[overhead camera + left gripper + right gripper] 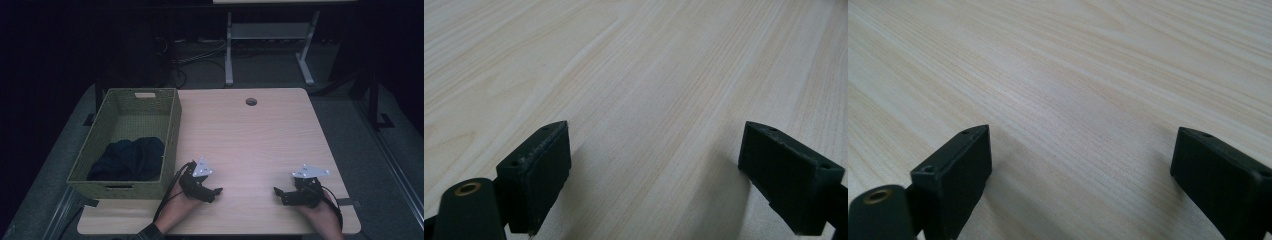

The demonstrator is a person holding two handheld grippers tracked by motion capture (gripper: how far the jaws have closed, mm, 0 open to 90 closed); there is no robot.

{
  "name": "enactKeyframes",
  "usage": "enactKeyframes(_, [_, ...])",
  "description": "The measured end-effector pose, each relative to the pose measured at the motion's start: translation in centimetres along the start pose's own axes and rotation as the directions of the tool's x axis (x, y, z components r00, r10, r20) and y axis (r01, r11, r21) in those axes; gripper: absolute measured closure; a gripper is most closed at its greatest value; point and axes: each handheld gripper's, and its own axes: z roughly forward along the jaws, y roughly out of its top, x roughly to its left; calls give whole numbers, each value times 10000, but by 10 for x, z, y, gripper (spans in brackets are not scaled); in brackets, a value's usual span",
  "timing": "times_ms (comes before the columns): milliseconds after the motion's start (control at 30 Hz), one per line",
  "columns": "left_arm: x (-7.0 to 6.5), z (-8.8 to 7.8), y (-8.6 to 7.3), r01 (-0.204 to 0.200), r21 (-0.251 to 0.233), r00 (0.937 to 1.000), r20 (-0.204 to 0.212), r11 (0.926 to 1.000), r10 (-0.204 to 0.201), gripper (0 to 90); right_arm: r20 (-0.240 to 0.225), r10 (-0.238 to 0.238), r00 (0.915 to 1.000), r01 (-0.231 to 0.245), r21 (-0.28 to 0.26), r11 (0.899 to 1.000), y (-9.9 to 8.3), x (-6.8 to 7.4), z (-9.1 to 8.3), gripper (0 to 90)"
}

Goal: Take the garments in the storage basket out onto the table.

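Table: a light wood-grain top with a round cable hole near its far edge is seen from above; its pale, streaked grain is also seen close up under the jaws in both gripper views.

Left gripper: it is held low over the near edge of the table, just right of the basket's near corner, with its tips turned toward the middle. In the left gripper view the two black jaws are spread wide, and nothing but bare wood is seen between them; the gripper is released and nothing is grasped.

Right gripper: it is held near the table's near right corner, with its tips turned toward the left gripper. In the right gripper view its jaws are likewise parted wide over bare wood, with nothing gripped.

Hands: the left hand and the right hand are seen coming in from the near edge, each wrapped around its gripper.

Basket: a green woven rectangular basket with a cut-out handle in each short wall is set at the table's left side, partly over its left edge.

Cloth: a dark blue, crumpled garment is piled in the near half of the basket, against the near wall; its folds are too dark for its kind to be told. It is well apart from both grippers, nearer the left one.
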Motion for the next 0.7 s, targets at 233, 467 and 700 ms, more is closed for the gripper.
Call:
enactKeyframes(233, [0, 0, 0, -1, 2, 10000, 3, 10000, 1, 129, -3, -4, 10000, 4, -1, 10000, 0, 0, 0, 92])
enactKeyframes(467, [0, 0, 0, 36, -3, 10000, -20, 10000, -36, 130, -5, -5, 10000, 5, 1, 10000, 0, 0, 0, 92])
enactKeyframes(700, [0, 0, 0, 31, -2, 10000, -27, 10000, -31, 130, -2, -10, 10000, 10, 5, 10000, 0, 0, 0, 93])
